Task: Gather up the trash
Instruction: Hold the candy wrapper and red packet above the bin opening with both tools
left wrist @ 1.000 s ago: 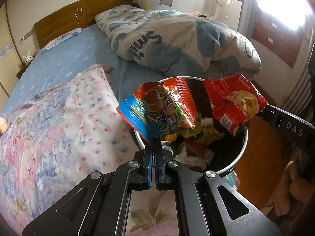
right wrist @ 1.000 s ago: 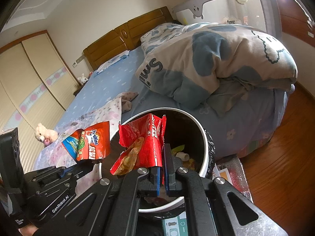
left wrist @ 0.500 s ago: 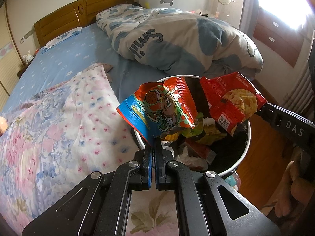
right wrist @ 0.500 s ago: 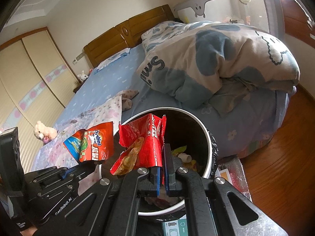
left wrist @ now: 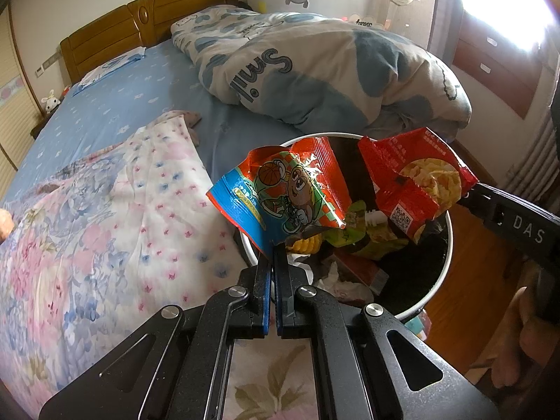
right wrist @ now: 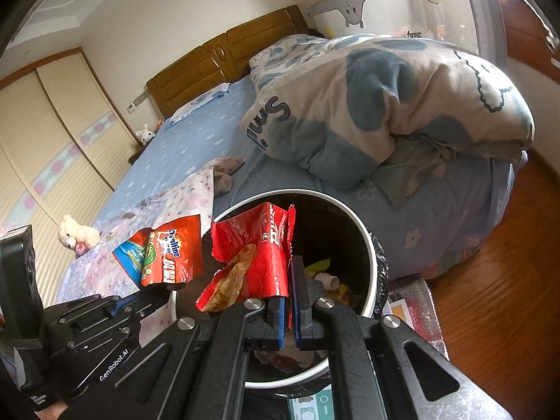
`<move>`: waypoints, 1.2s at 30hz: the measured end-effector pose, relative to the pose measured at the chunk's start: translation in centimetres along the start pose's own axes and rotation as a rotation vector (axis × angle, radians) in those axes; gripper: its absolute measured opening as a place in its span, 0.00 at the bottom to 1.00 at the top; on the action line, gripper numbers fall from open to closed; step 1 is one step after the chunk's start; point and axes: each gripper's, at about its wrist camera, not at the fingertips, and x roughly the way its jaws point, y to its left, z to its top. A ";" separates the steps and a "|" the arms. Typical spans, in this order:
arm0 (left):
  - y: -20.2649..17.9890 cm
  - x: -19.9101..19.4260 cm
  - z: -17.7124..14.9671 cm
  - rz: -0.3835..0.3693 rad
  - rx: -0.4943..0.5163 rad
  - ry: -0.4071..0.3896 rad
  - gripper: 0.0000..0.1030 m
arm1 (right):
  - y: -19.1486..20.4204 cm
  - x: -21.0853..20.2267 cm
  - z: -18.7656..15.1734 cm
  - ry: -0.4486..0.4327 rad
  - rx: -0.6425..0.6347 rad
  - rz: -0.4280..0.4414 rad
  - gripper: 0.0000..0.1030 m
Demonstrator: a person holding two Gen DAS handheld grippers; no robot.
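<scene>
My left gripper is shut on an orange and blue Ovaltine snack wrapper, held over the near left rim of the white trash bin. The wrapper also shows in the right wrist view. My right gripper is shut on a red snack wrapper, held above the bin's open mouth; it also shows in the left wrist view. The bin holds several wrappers and tissue inside a black liner.
The bin stands against a bed with a blue sheet, a floral quilt and a bunched duvet. Wooden floor lies to the right. A box sits beside the bin's base.
The red wrapper in the right gripper has shifted slightly further over the bin. The left gripper and its wrapper have barely moved.
</scene>
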 end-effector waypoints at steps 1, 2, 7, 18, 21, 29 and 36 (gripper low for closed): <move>0.0 0.0 0.0 0.000 0.000 0.000 0.01 | 0.0 0.0 0.0 0.000 0.000 0.000 0.03; 0.0 0.0 0.0 0.000 0.000 0.000 0.01 | 0.0 0.1 0.0 -0.001 -0.001 0.000 0.03; 0.0 0.1 0.0 0.000 0.000 0.000 0.01 | -0.1 0.2 0.1 -0.001 -0.001 0.002 0.03; 0.0 0.1 0.1 0.000 0.000 0.001 0.01 | 0.2 0.2 0.3 0.001 -0.004 0.001 0.03; 0.0 0.1 0.1 0.000 0.001 0.001 0.01 | 0.4 0.4 0.4 0.002 -0.007 0.001 0.03; 0.0 0.2 0.1 0.000 0.000 0.003 0.01 | 0.5 0.4 0.4 0.003 -0.007 0.001 0.03; 0.0 0.2 0.1 -0.002 -0.001 0.005 0.01 | 0.5 0.5 0.4 0.002 -0.004 0.005 0.05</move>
